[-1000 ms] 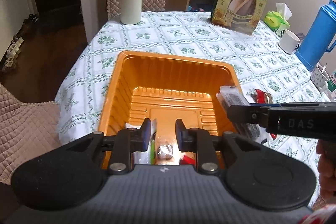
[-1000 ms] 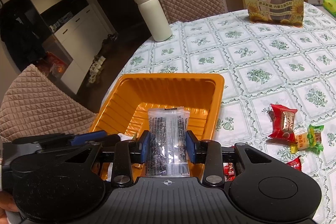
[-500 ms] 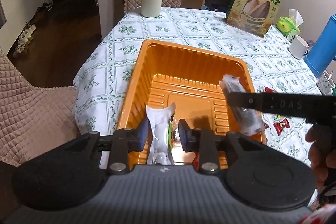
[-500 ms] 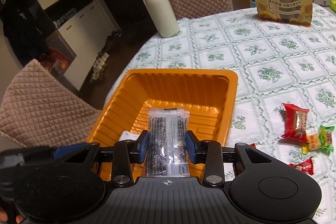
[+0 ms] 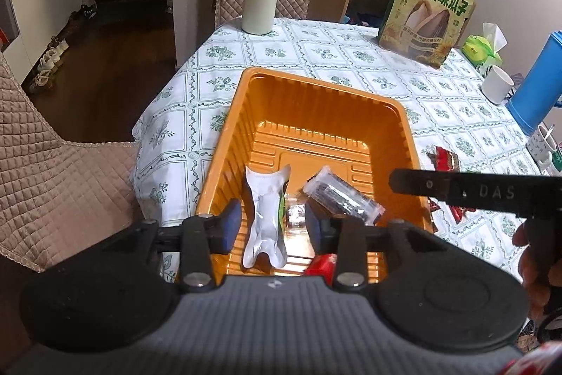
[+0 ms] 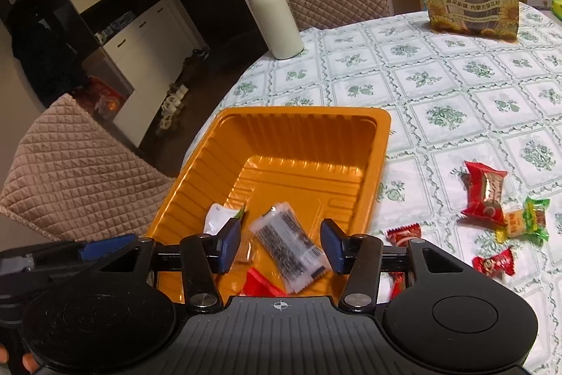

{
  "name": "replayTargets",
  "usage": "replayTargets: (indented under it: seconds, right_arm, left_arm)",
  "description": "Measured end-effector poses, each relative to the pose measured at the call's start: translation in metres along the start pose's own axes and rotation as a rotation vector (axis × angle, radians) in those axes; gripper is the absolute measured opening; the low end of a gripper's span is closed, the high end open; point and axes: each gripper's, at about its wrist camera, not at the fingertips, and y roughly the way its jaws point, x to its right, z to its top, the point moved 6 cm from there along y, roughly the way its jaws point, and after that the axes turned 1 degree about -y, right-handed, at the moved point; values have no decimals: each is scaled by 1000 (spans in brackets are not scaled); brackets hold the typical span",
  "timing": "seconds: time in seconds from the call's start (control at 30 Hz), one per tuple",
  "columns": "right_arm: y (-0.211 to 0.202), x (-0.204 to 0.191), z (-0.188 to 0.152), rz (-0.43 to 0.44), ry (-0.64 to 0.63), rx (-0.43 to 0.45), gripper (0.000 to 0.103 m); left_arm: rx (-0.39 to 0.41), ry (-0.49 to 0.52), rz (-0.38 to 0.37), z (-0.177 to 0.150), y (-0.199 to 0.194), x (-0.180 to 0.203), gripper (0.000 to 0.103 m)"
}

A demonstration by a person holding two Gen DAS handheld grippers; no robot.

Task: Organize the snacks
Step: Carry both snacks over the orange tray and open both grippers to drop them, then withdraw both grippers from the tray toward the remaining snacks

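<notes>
Snacks lie partly in the orange tray (image 6: 381, 125) on the counter (image 6: 456, 86): a white packet (image 5: 265, 217), a clear dark-printed packet (image 6: 288, 246) and a red one (image 6: 260, 283); more red wrapped candies (image 6: 486, 195) lie loose beside it. The left tool (image 5: 272, 222) is opening, the white packet loose between its jaws. The right tool (image 6: 281, 246) is opening too, the clear packet lying free below it.

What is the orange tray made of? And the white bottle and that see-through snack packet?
Orange tray: looks like thin moulded plastic, glossy, with ribbed walls.
White bottle: matte cream coating, probably over metal, though that is a guess; its lid looks plastic.
See-through snack packet: clear shiny plastic film, crinkled, with dark contents showing through.
</notes>
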Motion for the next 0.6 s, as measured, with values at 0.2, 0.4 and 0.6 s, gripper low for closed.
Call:
replayTargets:
  seconds: [0.2, 0.4, 0.6]
  right_arm:
    - [-14, 4, -9, 10, 2, -5, 51]
    - [-30, 9, -17, 29, -7, -10, 51]
    - [-49, 16, -26, 42, -38, -11, 52]
  left_arm:
    - [11, -5, 5, -4, -10, 9, 36]
    - [19, -13, 12, -13, -22, 20, 36]
    - [26, -27, 21, -24, -33, 37, 36]
